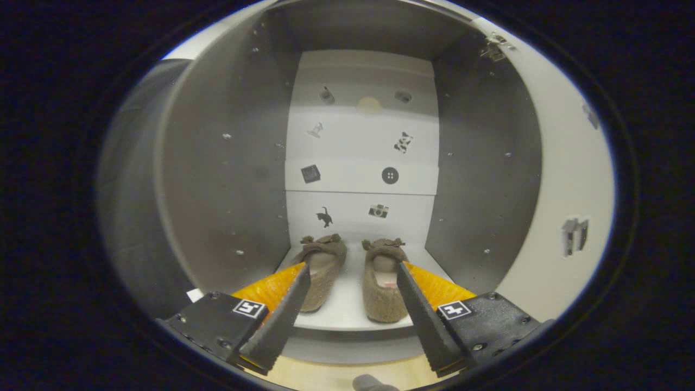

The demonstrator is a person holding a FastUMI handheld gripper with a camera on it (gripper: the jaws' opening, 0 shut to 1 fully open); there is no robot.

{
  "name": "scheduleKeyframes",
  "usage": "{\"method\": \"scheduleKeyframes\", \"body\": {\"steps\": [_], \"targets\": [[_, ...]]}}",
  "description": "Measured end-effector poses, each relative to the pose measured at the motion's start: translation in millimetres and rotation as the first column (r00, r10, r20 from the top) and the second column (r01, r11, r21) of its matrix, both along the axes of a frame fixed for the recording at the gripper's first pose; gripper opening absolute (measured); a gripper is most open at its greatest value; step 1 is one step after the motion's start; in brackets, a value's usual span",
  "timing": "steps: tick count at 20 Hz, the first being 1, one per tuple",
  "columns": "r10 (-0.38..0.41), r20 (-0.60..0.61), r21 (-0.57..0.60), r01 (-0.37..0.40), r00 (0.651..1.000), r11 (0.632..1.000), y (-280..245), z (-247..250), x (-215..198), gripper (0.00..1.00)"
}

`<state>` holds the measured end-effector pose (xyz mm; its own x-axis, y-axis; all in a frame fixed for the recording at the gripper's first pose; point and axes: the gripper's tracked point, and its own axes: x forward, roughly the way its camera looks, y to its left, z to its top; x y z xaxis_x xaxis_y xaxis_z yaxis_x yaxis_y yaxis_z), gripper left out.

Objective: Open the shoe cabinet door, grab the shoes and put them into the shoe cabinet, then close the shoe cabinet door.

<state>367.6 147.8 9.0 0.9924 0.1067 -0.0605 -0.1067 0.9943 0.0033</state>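
**Both shoes on the cabinet shelf, jaws spread and empty**

The gripper point(353, 271) faces straight into the open shoe cabinet point(228, 163), its jaws spread wide with nothing held between them. The two shoes point(380, 293) stand side by side on the pale bottom shelf point(347, 317), toes towards the cabinet's back panel point(361, 146) and heels towards the gripper. They are brown, soft-looking slippers, each with a small bow at the toe. The left shoe point(324, 271) lies just beside the left finger, which overlaps its outer edge in the view; the right shoe lies partly behind the right finger. Whether either finger touches a shoe cannot be told. A narrow strip of bare shelf separates the pair.

The back panel is white and carries small dark pictures, among them a cat point(324, 217), a camera point(378, 210) and a button point(390, 175). Grey side walls flank the compartment. The open door point(570, 179) stands on the right, with a hinge point(493, 50) at its upper corner and a handle point(574, 234) lower down.
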Motion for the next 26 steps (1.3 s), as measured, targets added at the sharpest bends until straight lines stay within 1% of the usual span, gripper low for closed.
{"method": "scheduleKeyframes", "body": {"steps": [4, 8, 14, 18, 20, 23, 26], "targets": [[0.015, 0.031, 0.008, -0.015, 0.999, 1.000, -2.8, -6.0, -64.7, 1.00], [0.024, 0.049, 0.025, -0.025, 0.999, 0.999, -17.0, -11.8, -136.4, 1.00], [0.025, 0.083, -0.012, -0.024, 0.996, 1.000, -53.8, -15.6, -229.2, 1.00], [0.033, 0.088, 0.012, -0.034, 0.996, 0.999, -85.2, -19.4, -284.0, 1.00], [0.016, 0.094, 0.007, -0.017, 0.995, 1.000, -110.0, -21.3, -313.8, 1.00], [-0.046, 0.074, 0.035, 0.043, 0.996, 0.998, -160.6, -29.7, -349.6, 1.00], [-0.113, 0.083, 0.062, 0.108, 0.990, 0.992, -218.1, -32.1, -372.6, 1.00]]}}
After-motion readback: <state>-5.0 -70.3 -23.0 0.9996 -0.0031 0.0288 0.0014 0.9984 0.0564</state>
